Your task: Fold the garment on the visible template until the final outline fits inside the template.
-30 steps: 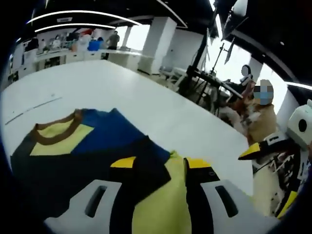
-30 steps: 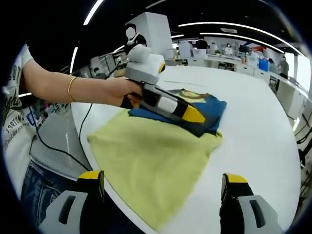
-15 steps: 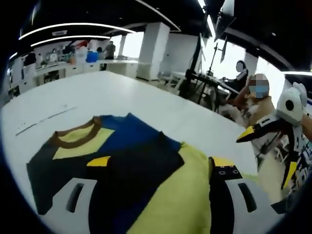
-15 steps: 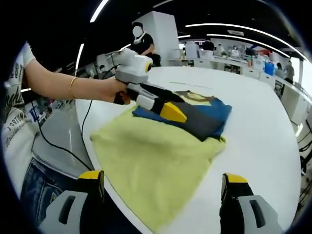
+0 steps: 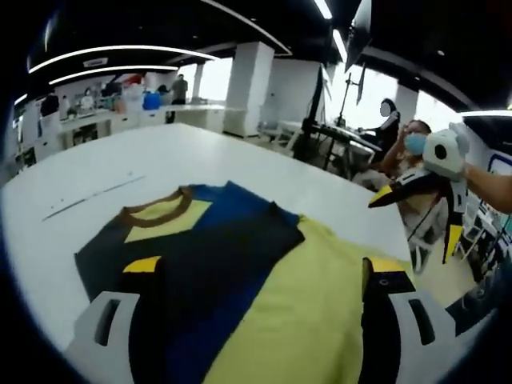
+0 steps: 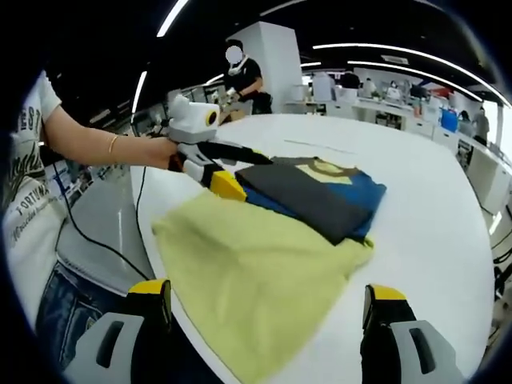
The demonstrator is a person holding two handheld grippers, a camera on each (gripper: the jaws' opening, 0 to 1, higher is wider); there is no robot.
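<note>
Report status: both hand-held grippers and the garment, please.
Left hand-held gripper open, right hand-held gripper open, both empty. Garment partly folded on white table.

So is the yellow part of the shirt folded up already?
No, the yellow part lies spread flat toward the table edge, below the folded dark part.
</note>
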